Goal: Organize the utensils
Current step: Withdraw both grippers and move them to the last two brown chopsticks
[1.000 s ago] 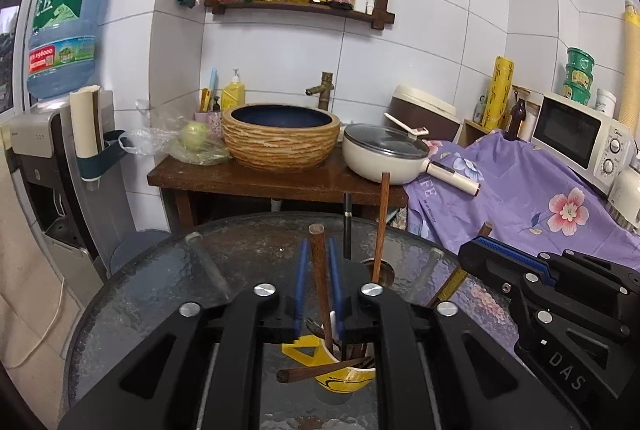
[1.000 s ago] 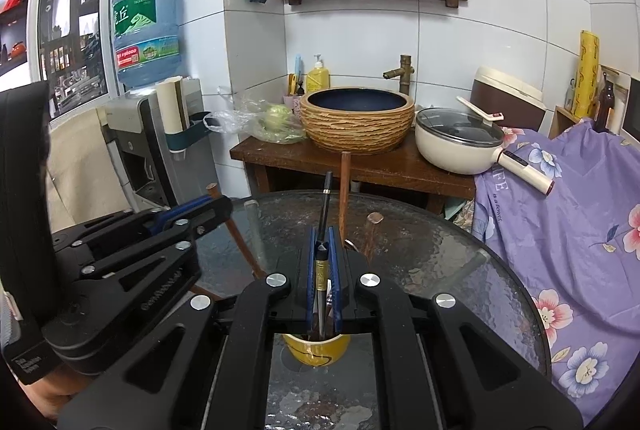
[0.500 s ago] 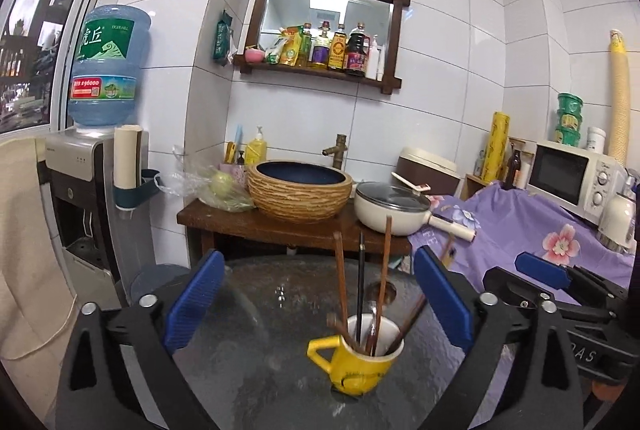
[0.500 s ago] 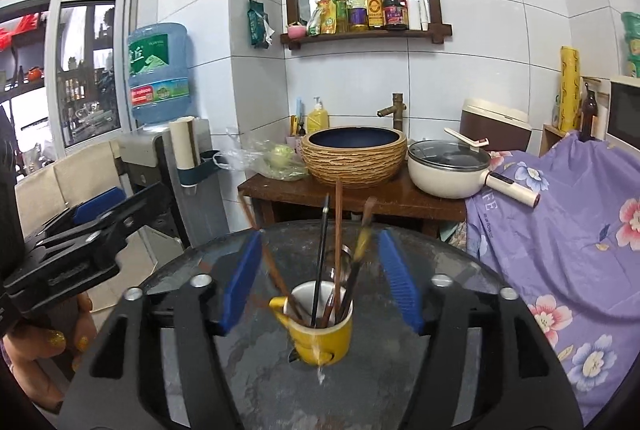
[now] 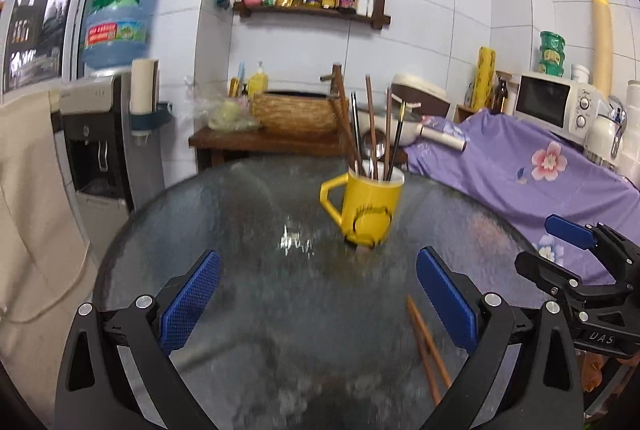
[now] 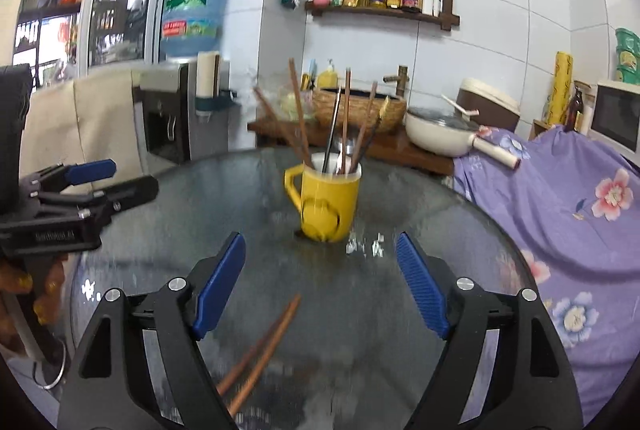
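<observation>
Chopsticks and other long utensils [image 5: 370, 128] stand bunched in the yellow mug [image 5: 368, 208], which sits upright on the round glass surface [image 5: 224, 214] just above the middle of the left wrist view and a little left of centre in the right wrist view [image 6: 326, 204]. My left gripper [image 5: 318, 304] fills the bottom of its frame with the blue pads [image 5: 190, 304] spread as wide as they go and nothing between them but bare glass; the mug is well beyond the fingertips. My right gripper [image 6: 320, 286] is likewise empty, its jaws opening at this moment, the blue pads [image 6: 420, 286] apart with the mug ahead of them and not touched. One loose pair of brown chopsticks [image 6: 260, 346] lies flat on the glass at the lower centre of the right wrist view, running diagonally under the left finger of that gripper; the same pair shows at the lower right of the left wrist view [image 5: 428, 346], beside the right pad. Each gripper shows in the other's view: the right one at the right edge, the left one at the left edge with my hand [image 6: 24, 294] below it. Behind the surface stands a wooden stand with a woven basin [image 5: 296, 112], a cream pan [image 6: 440, 138] and a purple flowered cloth [image 5: 520, 158] to the right. Both views are somewhat blurred.
</observation>
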`<act>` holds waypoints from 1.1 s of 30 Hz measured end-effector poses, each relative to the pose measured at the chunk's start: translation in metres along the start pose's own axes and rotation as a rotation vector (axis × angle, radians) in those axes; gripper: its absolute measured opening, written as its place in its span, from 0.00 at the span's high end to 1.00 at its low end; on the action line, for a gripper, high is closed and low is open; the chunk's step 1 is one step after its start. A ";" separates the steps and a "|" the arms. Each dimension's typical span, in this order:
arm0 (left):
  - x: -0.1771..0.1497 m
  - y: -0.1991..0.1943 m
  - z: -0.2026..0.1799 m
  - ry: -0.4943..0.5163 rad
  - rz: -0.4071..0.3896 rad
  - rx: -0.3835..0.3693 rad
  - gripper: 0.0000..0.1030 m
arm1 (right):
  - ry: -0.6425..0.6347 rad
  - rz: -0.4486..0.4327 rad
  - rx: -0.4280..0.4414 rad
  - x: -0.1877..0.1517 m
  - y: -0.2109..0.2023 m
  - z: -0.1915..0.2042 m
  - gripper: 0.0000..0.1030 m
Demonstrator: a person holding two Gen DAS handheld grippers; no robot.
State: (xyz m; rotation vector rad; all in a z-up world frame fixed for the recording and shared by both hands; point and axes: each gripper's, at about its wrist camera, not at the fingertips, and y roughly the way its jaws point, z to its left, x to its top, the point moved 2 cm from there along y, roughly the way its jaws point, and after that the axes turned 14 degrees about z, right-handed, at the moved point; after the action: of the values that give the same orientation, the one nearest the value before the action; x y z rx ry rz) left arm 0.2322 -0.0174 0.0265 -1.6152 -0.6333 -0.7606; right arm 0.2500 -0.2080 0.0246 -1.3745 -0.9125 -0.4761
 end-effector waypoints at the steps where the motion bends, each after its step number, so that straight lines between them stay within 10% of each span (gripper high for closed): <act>1: -0.013 0.000 0.001 -0.007 0.023 -0.016 0.07 | 0.008 0.012 -0.004 -0.010 -0.001 0.000 0.23; 17: -0.116 -0.033 -0.021 0.062 0.057 0.015 0.07 | 0.041 0.137 0.071 -0.133 -0.026 0.037 0.23; 33: -0.155 -0.036 -0.027 0.061 0.103 -0.004 0.09 | -0.003 0.216 0.104 -0.165 -0.021 0.059 0.38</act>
State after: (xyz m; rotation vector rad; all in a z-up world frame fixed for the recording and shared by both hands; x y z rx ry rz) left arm 0.1016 -0.0372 -0.0669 -1.6095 -0.5013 -0.7320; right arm 0.1210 -0.1907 -0.0939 -1.3603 -0.7695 -0.2584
